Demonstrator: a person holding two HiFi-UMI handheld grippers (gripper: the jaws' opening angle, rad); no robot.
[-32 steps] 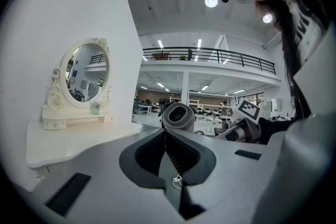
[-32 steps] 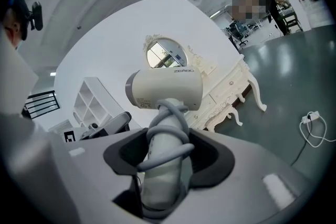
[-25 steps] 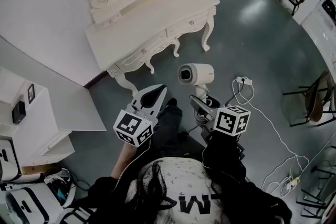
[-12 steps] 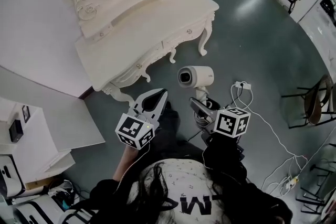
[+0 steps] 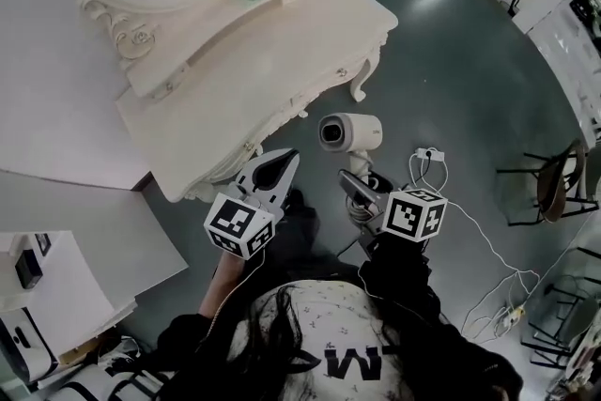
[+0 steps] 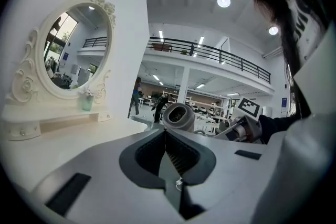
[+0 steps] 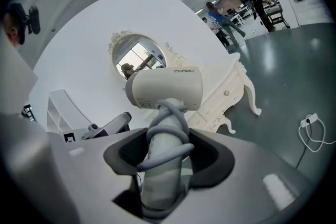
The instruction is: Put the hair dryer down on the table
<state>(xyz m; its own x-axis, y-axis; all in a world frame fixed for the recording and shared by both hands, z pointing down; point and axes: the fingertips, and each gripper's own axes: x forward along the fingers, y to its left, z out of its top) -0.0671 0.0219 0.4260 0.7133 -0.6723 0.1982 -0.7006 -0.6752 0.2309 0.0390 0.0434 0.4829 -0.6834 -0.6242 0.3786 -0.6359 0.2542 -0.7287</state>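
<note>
Right gripper view: the right tool [image 7: 164, 152] clamps the hair dryer [image 7: 167, 87] by its cord-wrapped handle, off the tabletop [image 5: 272, 52]; the left tool [image 6: 166, 132] is closed, empty.

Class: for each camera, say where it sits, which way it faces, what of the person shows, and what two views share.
Head view: on the head, steeply down at hair dryer, left gripper, right gripper; hair and arms show.
Left gripper view: on that gripper, along its shut jaws toward the mirror; hair and shirt show.
Right gripper view: on that gripper, along jaws clamped on the hair dryer's handle; head's edge shows.
Both gripper views show hair dryer and mirror.
</note>
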